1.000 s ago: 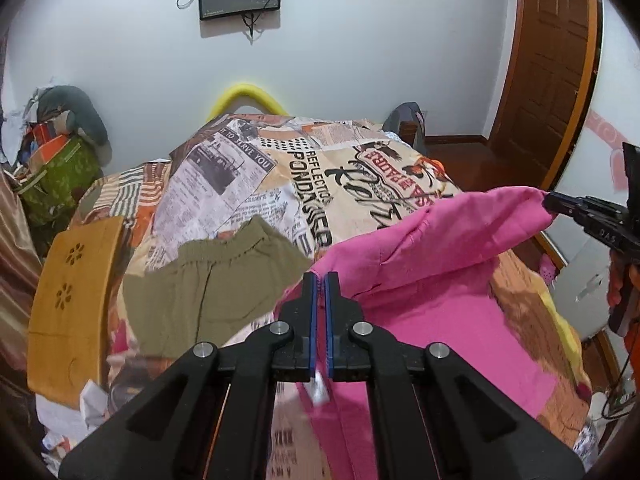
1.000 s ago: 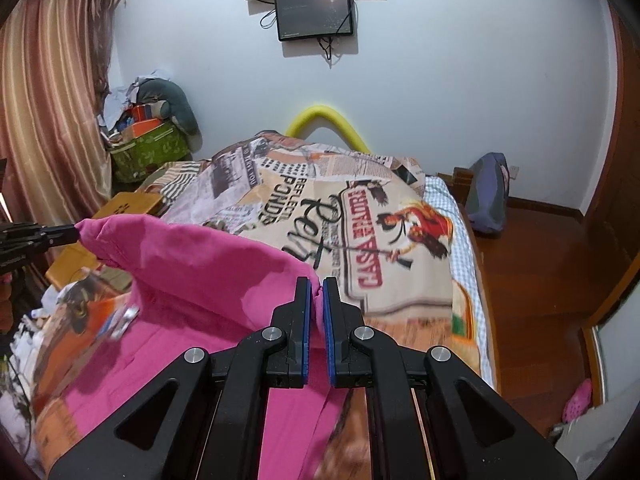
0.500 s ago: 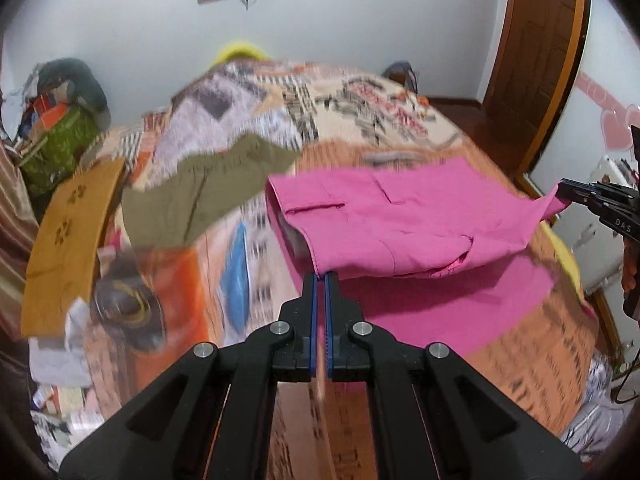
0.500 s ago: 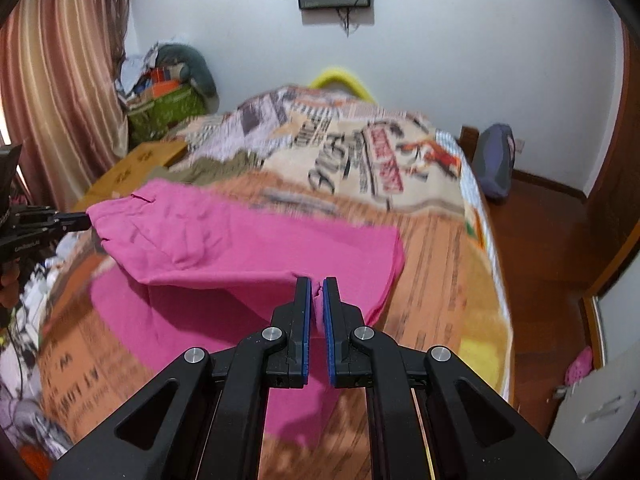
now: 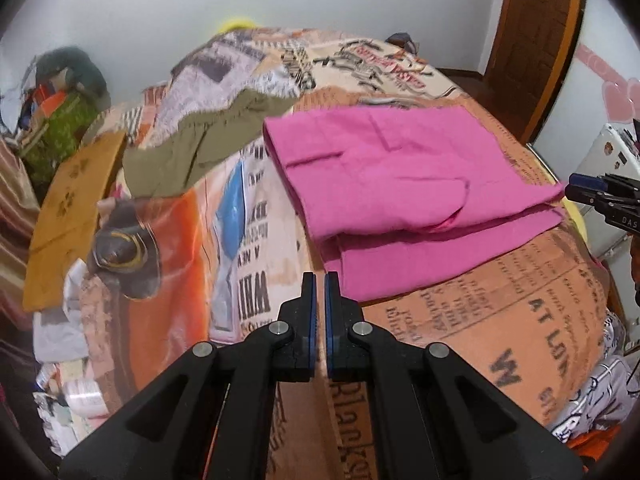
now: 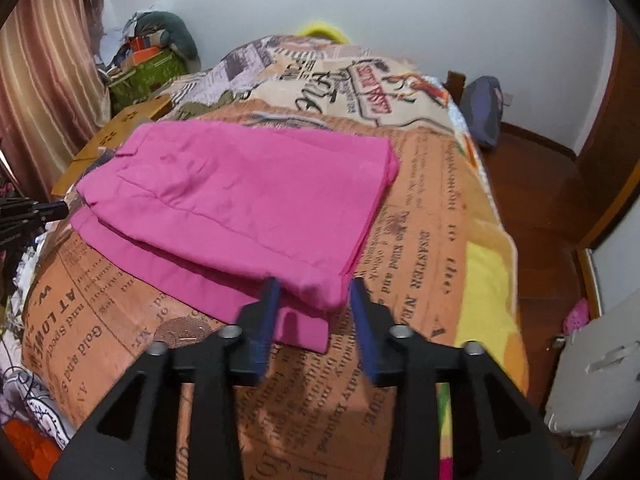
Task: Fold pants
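The pink pants [image 5: 404,184] lie folded over on the printed bedspread [image 5: 500,320]; they also show in the right wrist view [image 6: 248,200]. My left gripper [image 5: 319,280] has its jaws nearly together with a thin gap and nothing between them, just short of the pants' near left corner. My right gripper [image 6: 314,288] is open, its jaws on either side of the pants' near right corner without pinching it. The right gripper's tips also show at the pants' right corner in the left wrist view [image 5: 576,190].
Olive-green shorts [image 5: 200,148] lie on the bed left of the pants. A wooden board [image 5: 72,216] and a cluttered pile [image 5: 60,120] stand on the left. A wooden floor [image 6: 536,184] and a door are on the right.
Both grippers lowered the lifted half of the pants onto the bed, folding them over. The right gripper opened and let go. The left gripper has released the cloth and drawn back.
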The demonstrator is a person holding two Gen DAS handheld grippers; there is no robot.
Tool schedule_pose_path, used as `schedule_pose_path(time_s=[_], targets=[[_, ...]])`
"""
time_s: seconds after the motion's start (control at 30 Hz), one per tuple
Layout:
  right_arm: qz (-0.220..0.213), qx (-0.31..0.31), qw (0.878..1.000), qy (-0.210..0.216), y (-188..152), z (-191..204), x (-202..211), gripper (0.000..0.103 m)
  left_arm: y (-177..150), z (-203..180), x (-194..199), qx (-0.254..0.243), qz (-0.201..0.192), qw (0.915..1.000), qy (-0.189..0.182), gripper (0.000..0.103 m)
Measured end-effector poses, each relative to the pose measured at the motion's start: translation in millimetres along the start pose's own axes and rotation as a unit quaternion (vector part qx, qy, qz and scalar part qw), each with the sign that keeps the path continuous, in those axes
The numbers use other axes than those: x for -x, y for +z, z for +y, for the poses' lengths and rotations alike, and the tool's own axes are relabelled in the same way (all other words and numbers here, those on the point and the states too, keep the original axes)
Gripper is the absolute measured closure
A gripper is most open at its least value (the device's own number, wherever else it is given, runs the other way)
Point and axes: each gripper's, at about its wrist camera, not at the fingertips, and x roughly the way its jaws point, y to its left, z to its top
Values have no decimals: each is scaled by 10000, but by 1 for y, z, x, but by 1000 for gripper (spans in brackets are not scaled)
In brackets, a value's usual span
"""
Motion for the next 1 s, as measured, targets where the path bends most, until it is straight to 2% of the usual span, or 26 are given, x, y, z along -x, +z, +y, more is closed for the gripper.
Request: schedule_pose_path(time_s=[0.07, 0.17, 0.23, 0.37, 0.43, 0.6, 0.7, 0.8, 0.87, 1.0], targets=[[-172, 52, 9998, -19, 0, 3, 11, 57, 5, -5, 12, -140, -148, 9998, 16, 98], [-373, 249, 9990, -42, 4, 14, 24, 50, 18, -21, 23, -417, -327, 9986, 42, 84], [-470, 349, 9983, 16, 9, 23, 28, 48, 24, -30, 23, -542, -370, 9978, -4, 68], [-503, 533, 9970, 243, 13, 41, 26, 48, 31, -53, 11, -906, -302, 9954, 22, 60], [-470, 618, 9964, 354, 14, 50, 22, 48, 32, -63, 0, -1043, -127, 9945, 42, 47], [-310, 644, 9957, 597, 14, 62, 4, 48, 31, -79, -29, -1416, 210, 9896, 164, 46], [-224, 598, 9953, 733, 14, 66, -6, 48, 32, -86, -40, -1513, 275, 9879, 219, 46], [-155, 643, 9947, 783, 15, 71, -14, 48, 37, -89, -45, -1552, 226, 9873, 245, 46], [-117, 677, 9942, 829, 17, 75, -19, 48, 42, -88, -44, -1475, 192, 9888, 129, 47], [-31, 734, 9929, 932, 21, 80, -31, 48, 54, -86, -40, -1349, 84, 9908, -20, 54]])
